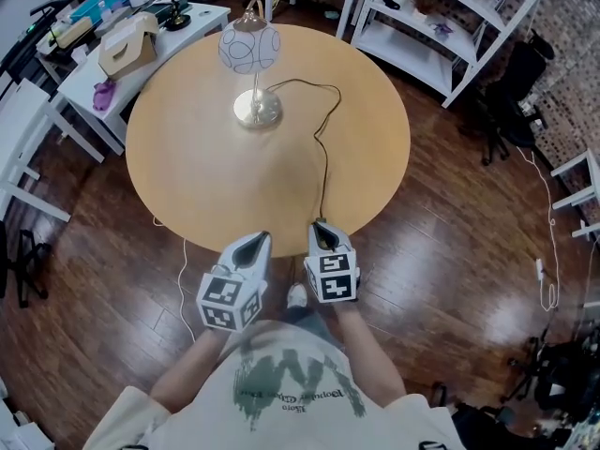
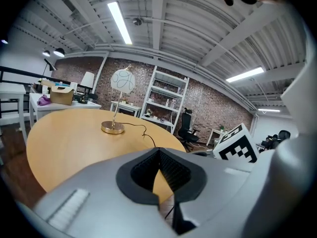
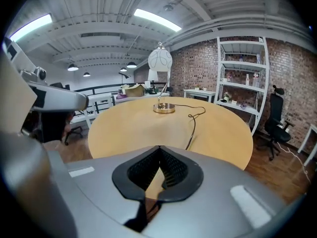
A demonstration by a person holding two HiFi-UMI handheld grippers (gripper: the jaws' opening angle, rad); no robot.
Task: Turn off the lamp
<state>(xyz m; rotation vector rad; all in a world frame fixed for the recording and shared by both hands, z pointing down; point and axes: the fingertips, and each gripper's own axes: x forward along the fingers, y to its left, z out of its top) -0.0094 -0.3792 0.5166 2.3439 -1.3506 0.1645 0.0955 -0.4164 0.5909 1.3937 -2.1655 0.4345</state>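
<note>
Bright ceiling strip lights point(image 2: 119, 22); fisheye-warped edges.

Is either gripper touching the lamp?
No, the left gripper and right gripper are at the near edge of the table, while the lamp stands far across it.

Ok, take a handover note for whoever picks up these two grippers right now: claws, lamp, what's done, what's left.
Left claw: shut, empty, at the near edge of the round table.
Right claw: shut, empty, beside the left one, close to where the cord runs off the edge.
Lamp: upright on the far side, untouched. I can't tell whether it is lit, and no switch shows.
Done: nothing yet.
Left: reach the lamp, find its switch, turn it off.
</note>
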